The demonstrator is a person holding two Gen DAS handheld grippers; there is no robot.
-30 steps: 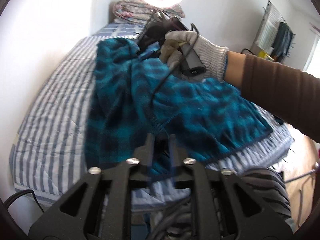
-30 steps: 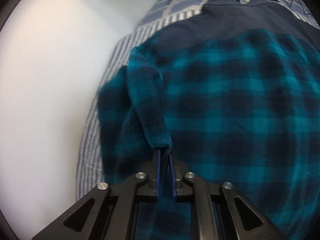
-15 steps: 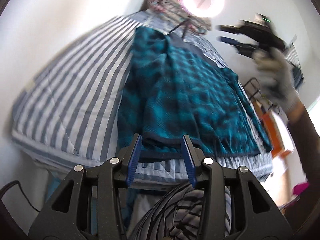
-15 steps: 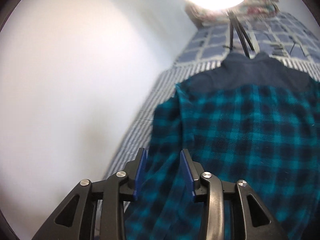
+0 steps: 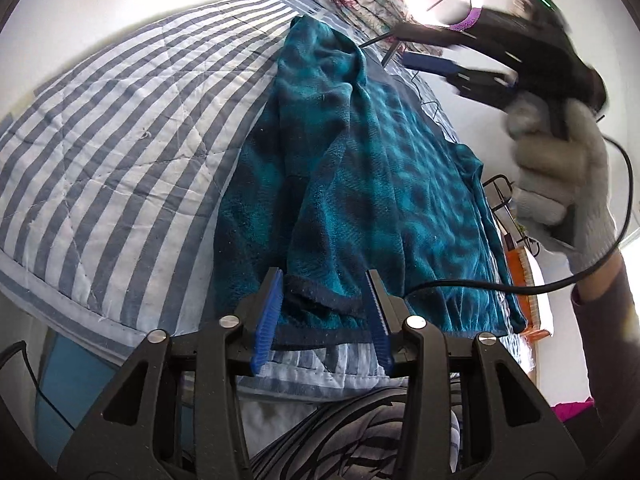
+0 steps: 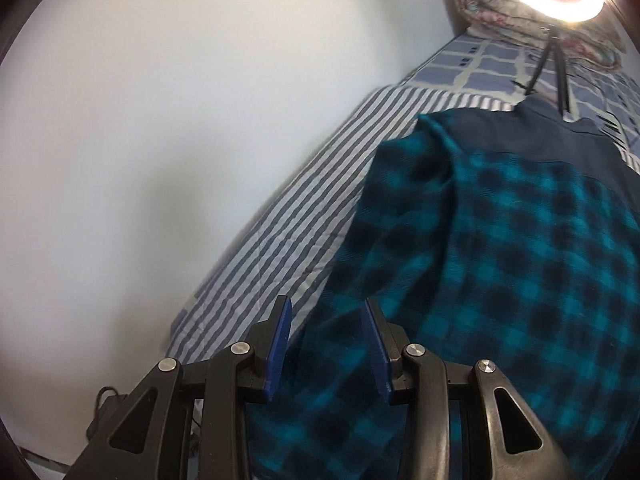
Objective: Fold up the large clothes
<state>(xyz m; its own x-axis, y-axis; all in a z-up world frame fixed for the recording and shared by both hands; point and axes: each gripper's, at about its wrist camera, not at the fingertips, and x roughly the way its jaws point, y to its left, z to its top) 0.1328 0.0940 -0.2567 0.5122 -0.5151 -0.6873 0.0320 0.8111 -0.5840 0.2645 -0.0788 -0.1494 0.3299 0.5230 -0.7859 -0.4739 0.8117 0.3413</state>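
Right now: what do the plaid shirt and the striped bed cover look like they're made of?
Plaid shirt: looks like fleece or brushed flannel, matte, fuzzy nap showing along the folded sleeve; dark plain trim at the hem. Striped bed cover: seemingly quilted cotton, matte, with diagonal stitch lines puckering across the stripes.

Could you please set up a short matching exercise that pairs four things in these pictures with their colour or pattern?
Things:
1. fleece shirt
2. bed cover
3. gripper pads
4. glove

Looks:
A. off-white knit
B. teal and black check
C. plain blue
D. grey and white stripes

Pairs: 1-B, 2-D, 3-C, 4-A
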